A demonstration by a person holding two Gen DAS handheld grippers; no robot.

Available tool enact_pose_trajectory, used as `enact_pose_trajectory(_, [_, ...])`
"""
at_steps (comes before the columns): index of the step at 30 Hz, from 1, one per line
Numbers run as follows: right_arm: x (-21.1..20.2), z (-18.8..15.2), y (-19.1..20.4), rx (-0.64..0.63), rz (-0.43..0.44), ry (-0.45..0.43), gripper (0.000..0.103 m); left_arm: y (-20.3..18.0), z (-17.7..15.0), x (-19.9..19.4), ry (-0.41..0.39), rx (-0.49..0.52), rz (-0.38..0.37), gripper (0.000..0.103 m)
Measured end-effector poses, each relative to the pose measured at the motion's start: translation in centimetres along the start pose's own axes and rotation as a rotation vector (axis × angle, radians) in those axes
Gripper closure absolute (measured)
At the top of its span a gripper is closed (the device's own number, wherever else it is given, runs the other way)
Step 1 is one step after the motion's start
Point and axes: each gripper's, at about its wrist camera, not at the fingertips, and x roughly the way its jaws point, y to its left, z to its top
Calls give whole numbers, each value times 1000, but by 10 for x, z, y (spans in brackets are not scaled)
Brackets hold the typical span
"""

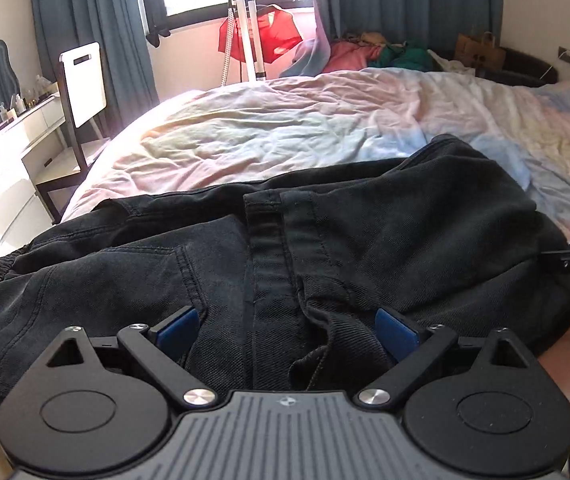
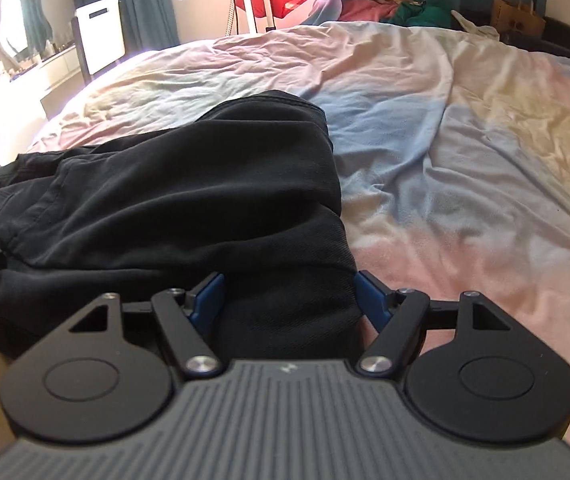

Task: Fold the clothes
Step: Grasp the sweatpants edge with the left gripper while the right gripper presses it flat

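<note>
Black trousers (image 1: 325, 240); pastel tie-dye bedsheet (image 1: 285, 120)

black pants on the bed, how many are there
1: the black pants lie on the bed's near edge, both open claws, left claw and right claw, at their near hem. Folds could hide another.

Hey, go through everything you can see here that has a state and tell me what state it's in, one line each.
Black trousers: lying bunched on the bed, folded over, not yet neat.
Left gripper: open, fingers either side of the trouser fabric.
Right gripper: open, straddling the trousers' edge.
Bedsheet: spread out, wrinkled.
Curtains: drawn apart, window uncovered.
Red garment: hanging on the stand.
</note>
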Motion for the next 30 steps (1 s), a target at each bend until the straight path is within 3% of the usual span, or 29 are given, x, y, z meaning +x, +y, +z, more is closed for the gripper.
enact_pose_trajectory(2, [-3,-1,-1,9,2,4,30,5,8,-6,-12,-27,-47,7])
enact_pose_trajectory(4, [-5,1,-6,40,16,7,30,18,33,1,2,-120,-117,7])
enact_pose_trajectory(9, [-4,6,-17,106,22,5,29,58,72,67,140,-434,-358,6])
enact_pose_trajectory(12, [0,7,-22,141,35,12,29,76,70,119,250,-585,-409,9])
enact_pose_trajectory(13, [1,8,-23,152,39,15,29,81,69,133,275,-606,-404,14])
enact_pose_trajectory(16, [2,8,-21,139,33,6,30,96,67,152,236,-676,-486,14])
enact_pose_trajectory(17, [2,9,-19,126,27,1,29,101,66,157,228,-716,-559,14])
enact_pose_trajectory(20, [3,11,-14,92,9,-17,29,108,64,165,222,-760,-725,15])
enact_pose_trajectory(24, [8,15,-11,93,6,-25,29,105,61,173,270,-767,-857,18])
enact_pose_trajectory(27, [10,17,-13,110,13,-27,29,97,65,172,227,-712,-978,18])
enact_pose_trajectory(30, [13,17,-15,129,19,-21,29,81,69,179,266,-667,-1030,18])
